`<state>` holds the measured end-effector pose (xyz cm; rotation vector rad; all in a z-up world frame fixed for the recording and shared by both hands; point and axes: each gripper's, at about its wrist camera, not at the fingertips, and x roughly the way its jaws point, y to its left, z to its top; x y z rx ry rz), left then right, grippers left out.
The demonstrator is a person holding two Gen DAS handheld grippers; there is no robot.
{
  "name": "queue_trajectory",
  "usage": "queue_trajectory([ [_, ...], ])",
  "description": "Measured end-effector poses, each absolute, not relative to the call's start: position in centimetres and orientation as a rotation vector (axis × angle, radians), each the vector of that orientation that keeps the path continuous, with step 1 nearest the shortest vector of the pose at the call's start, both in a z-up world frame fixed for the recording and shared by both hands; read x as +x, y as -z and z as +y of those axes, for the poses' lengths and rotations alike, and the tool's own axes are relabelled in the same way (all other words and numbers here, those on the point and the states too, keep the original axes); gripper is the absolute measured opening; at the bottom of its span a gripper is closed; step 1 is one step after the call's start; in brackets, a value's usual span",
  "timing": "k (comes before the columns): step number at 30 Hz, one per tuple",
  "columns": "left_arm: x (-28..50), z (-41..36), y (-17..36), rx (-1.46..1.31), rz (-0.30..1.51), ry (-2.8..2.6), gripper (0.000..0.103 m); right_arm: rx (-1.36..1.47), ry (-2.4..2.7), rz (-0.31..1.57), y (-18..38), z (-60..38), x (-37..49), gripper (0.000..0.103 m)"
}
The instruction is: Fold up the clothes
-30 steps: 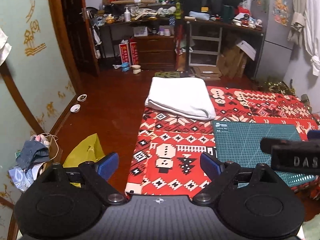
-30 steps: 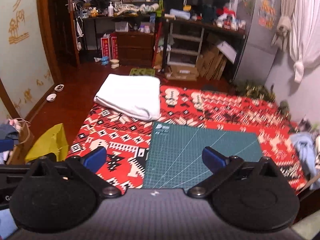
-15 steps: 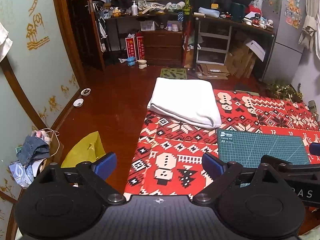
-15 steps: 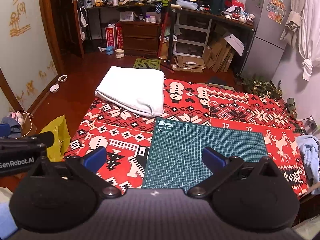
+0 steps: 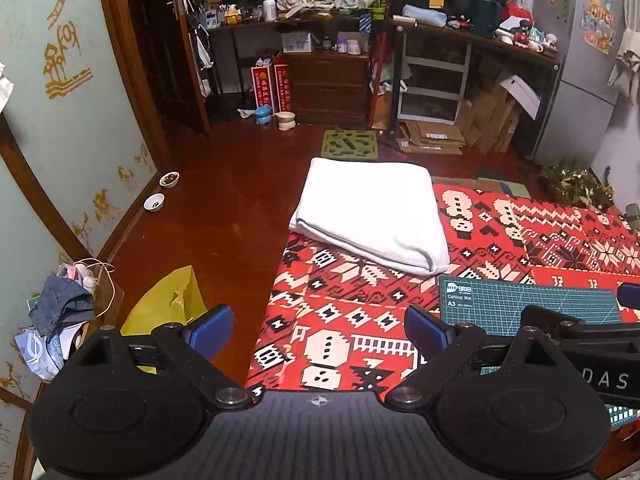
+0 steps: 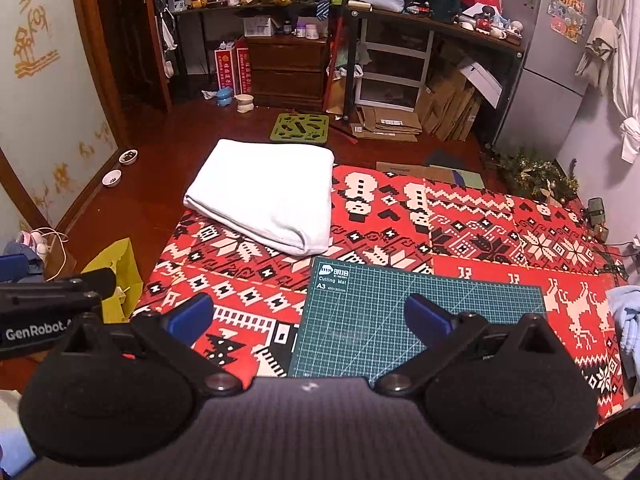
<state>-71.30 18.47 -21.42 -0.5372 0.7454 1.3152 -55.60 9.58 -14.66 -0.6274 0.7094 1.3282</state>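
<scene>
grippers hover side by side above the near edge of a red patterned blanket [image 6: 460, 236], both aimed forward and slightly down. left gripper [image 5: 318, 326] has its blue-padded jaws wide apart, holding nothing, over the blanket's left edge; right gripper [image 6: 308, 316] is likewise spread wide and empty, over a green cutting mat [image 6: 420, 316]. folded white cloth [image 6: 266, 196] lies as a neat rectangle at the blanket's far left corner, well apart from both grippers, its thick folded edge facing the mat.
</scene>
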Motion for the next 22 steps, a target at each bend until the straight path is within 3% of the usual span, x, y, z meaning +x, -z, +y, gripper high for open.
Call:
queue_trajectory([
  [22,-69.7,19.9,22.3,-0.534,0.785,-1.304,0.093,-0.623,-1.309,0.731,16.3,12.3,-53.7,0.103],
])
